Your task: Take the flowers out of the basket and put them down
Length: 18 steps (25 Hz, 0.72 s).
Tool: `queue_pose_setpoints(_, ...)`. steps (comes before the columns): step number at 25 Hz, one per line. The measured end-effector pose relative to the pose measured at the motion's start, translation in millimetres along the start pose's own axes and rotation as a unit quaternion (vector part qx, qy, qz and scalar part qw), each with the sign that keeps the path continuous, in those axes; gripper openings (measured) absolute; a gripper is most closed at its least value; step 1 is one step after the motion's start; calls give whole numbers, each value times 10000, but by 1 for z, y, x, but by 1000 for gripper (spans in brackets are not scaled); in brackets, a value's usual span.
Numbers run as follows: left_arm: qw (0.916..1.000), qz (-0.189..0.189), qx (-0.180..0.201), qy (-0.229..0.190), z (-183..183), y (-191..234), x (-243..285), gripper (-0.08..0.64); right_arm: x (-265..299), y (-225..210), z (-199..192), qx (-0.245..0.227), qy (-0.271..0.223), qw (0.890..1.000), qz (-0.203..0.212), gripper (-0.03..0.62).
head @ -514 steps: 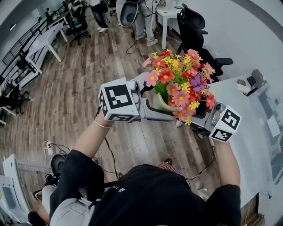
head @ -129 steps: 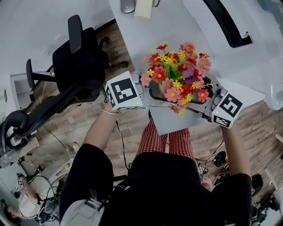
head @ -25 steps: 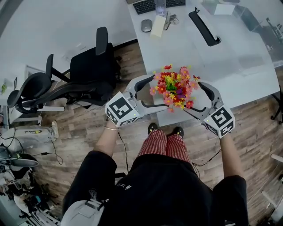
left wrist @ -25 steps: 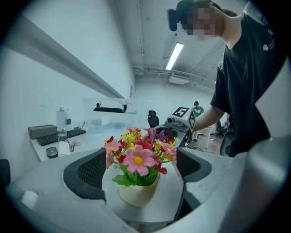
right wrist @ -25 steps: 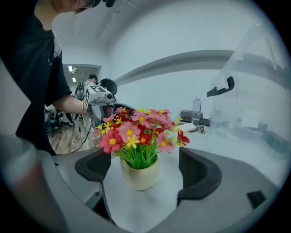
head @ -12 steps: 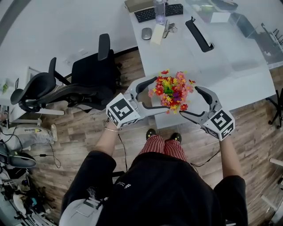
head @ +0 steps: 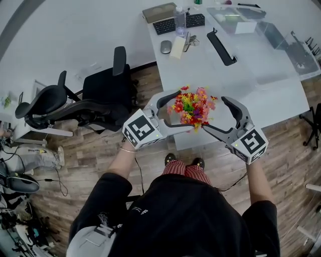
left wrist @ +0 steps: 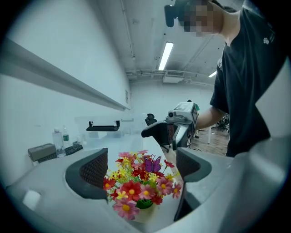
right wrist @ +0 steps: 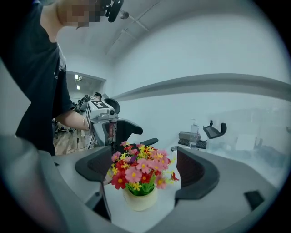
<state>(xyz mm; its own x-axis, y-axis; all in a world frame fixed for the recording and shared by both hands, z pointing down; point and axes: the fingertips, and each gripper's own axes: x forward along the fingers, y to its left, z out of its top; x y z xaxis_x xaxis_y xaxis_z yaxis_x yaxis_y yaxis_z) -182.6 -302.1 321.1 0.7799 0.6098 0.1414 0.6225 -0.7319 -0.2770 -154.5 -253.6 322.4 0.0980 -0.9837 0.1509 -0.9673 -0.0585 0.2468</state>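
A bunch of red, pink and yellow flowers in a cream pot stands on the white table near its front corner. My left gripper is open, with its jaws on either side of the flowers and apart from them. My right gripper faces it from the other side, also open and apart from the flowers. Each gripper view shows the opposite gripper behind the bunch. No basket is in view.
At the table's far end lie a keyboard, a bottle, a mouse, a black bar and a clear box. Two black office chairs stand left of the table. The table edge runs just below the pot.
The flowers, earlier carried between both grippers, now stand on the table corner. Over the last second the jaws have moved off the bunch, the right gripper farther.
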Motion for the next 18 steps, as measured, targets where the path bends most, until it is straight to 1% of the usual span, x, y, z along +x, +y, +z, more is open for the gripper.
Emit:
queue_pose_setpoints(3,9999,-40,66,-67,9,-3,1,474,-2,2,13,-11,-155,9999,-1,456)
queue_pose_setpoints(6,9997,-183,129,-113,17,-9,4,474,-4,4,20,-35,-258,9997,33,456)
queue_pose_setpoints(8,9994,-256,194,-147,23,-13,6,474,-6,5,20,-26,-254,9997,-4,456)
queue_pose_setpoints(11,9988,-321,279,-224,32,-18,7,472,-9,6,31,-38,-386,9992,-39,456)
queue_pose_setpoints(13,9984,-318,356,-288,39,-20,8,468,-11,7,37,-47,-418,9991,-57,456)
queue_pose_setpoints(16,9977,-257,487,-404,50,-20,6,444,-15,4,46,-42,-524,9985,-145,448)
queue_pose_setpoints(18,9971,-211,541,-482,56,-20,5,419,-17,2,52,-62,-611,9978,-229,421)
